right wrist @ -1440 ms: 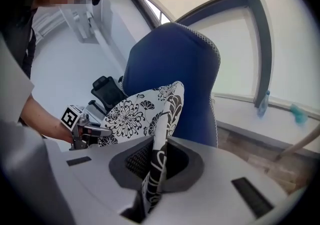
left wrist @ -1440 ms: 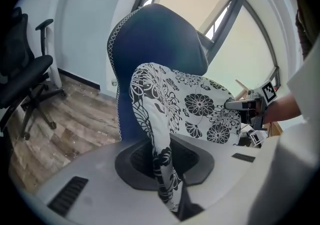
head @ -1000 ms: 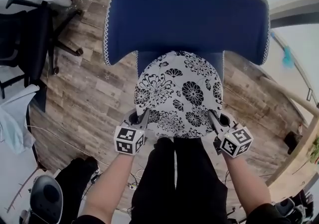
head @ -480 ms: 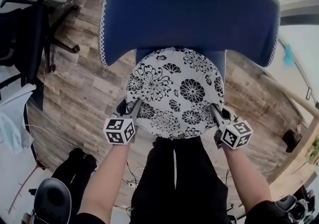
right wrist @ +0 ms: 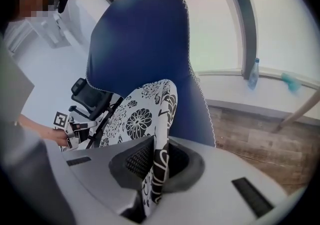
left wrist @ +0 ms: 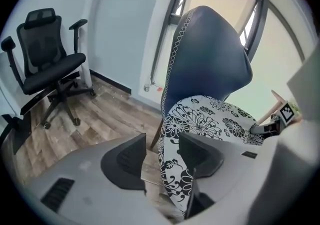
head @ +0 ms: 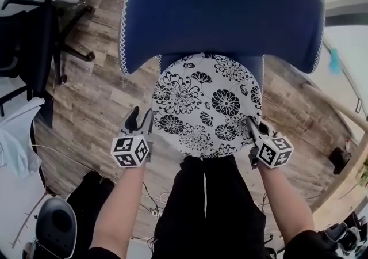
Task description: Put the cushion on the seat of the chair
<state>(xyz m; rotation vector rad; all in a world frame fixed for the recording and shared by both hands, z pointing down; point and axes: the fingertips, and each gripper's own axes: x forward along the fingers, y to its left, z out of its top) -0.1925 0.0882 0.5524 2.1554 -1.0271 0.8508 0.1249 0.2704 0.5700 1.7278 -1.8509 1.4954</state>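
A round cushion (head: 207, 105) with black-and-white flowers lies on the seat of the blue high-backed chair (head: 224, 16). My right gripper (head: 253, 127) is shut on the cushion's near right rim; in the right gripper view the rim (right wrist: 159, 149) stands pinched between the jaws. My left gripper (head: 140, 120) sits just left of the cushion with its jaws opening. In the left gripper view the cushion's edge (left wrist: 172, 169) shows in the gap beside the right jaw, and neither pad presses on it.
A black office chair (head: 34, 39) stands on the wooden floor at the left, with a pale cloth (head: 14, 137) below it. The person's black-trousered legs (head: 201, 206) stand against the seat's front. A bottle (right wrist: 254, 80) stands on the window sill behind the chair.
The left gripper has let go of the cushion's left rim, opened, and drawn away to the left. The right gripper has sunk a little, still holding the rim.
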